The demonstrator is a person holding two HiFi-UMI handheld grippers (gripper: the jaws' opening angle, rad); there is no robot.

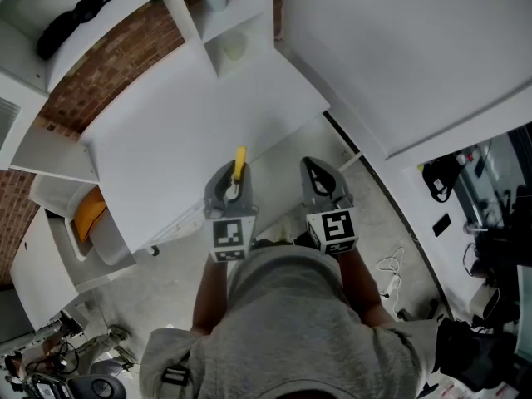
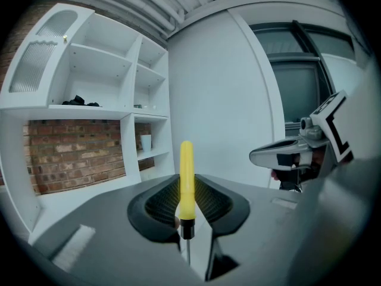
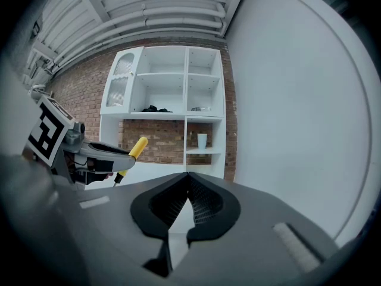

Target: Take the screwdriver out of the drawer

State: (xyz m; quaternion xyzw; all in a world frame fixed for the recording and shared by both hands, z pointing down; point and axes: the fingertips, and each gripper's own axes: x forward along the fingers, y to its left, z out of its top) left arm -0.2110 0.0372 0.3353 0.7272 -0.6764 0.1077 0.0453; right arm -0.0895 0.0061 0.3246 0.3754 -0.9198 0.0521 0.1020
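Note:
A screwdriver with a yellow handle (image 2: 186,180) stands upright between the jaws of my left gripper (image 2: 186,210), which is shut on it near its black collar. In the head view the yellow handle (image 1: 240,163) pokes out past the left gripper (image 1: 232,185) over the white table's front edge. In the right gripper view the same screwdriver (image 3: 134,150) shows at the left. My right gripper (image 1: 320,177) hovers beside the left one, and its jaws (image 3: 187,204) meet at the tips with nothing between them. No drawer is visible.
A white table (image 1: 191,115) lies ahead, with a white shelf unit (image 3: 164,115) against a brick wall behind it, holding a cup (image 3: 202,140) and a dark object (image 1: 79,11). A bin with something orange (image 1: 90,214) sits at the left. Cables lie on the floor (image 1: 391,266) to the right.

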